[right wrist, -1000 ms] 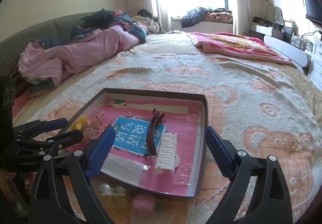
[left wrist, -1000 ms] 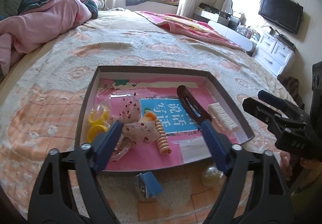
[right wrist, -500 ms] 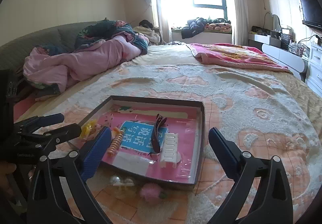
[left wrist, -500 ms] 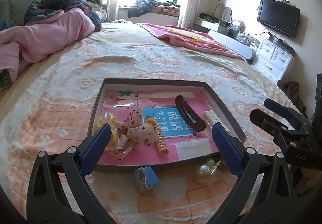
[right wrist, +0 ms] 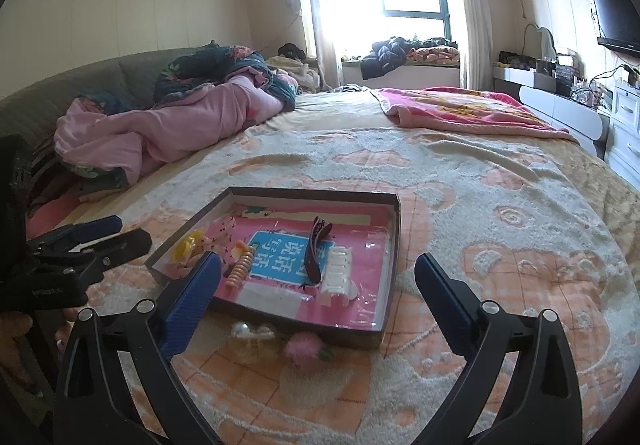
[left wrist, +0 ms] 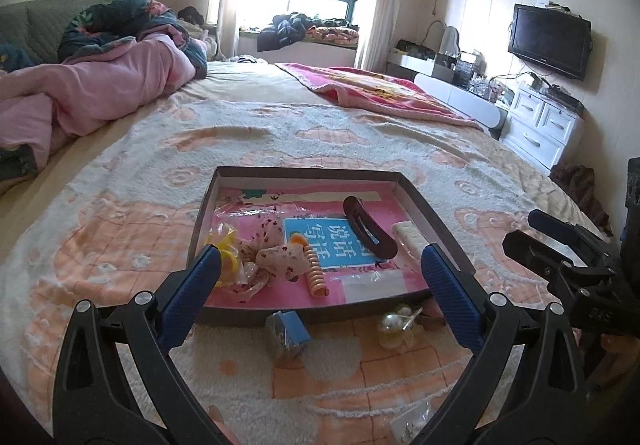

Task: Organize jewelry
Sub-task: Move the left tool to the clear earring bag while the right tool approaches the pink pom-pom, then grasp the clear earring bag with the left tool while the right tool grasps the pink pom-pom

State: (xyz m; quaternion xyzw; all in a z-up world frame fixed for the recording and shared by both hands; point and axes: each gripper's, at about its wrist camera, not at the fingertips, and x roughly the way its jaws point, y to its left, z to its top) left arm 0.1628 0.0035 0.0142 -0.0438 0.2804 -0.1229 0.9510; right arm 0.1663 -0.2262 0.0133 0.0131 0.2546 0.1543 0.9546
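Bedspread (left wrist: 360,133), cream with peach patterns, covers the whole work surface; soft and uneven, so small pieces sink into the pile. A pink quilt (left wrist: 100,93) is heaped far off at the left, clear of the job.

Box tray (left wrist: 424,201), shallow and dark-walled with a pink printed floor, sits on the bedspread directly ahead of both tools. Judged to be the collecting place: low walls keep loose pieces from rolling off.

Left gripper (left wrist: 320,281) spread wide, nothing between the blue pads, hovering at the tray's near edge. Right gripper (right wrist: 316,285) likewise wide and empty, just beside the left one and aimed at the same tray. Neither touches anything.

Inside the tray, large to small: dark brown hair clip (left wrist: 368,233) lying across the blue label; white claw clip (right wrist: 338,277) against the right wall; floral scrunchie (left wrist: 276,257) left of centre; orange spiral tie (left wrist: 316,277) beside it; yellow rings (left wrist: 228,249) by the left wall.

Outside, just before the near wall: small bag with blue card (left wrist: 286,333), pearl piece in clear wrap (left wrist: 396,325), pink fluffy piece (right wrist: 306,351). A further clear packet (left wrist: 412,421) lies closer in. These look like the remaining work.
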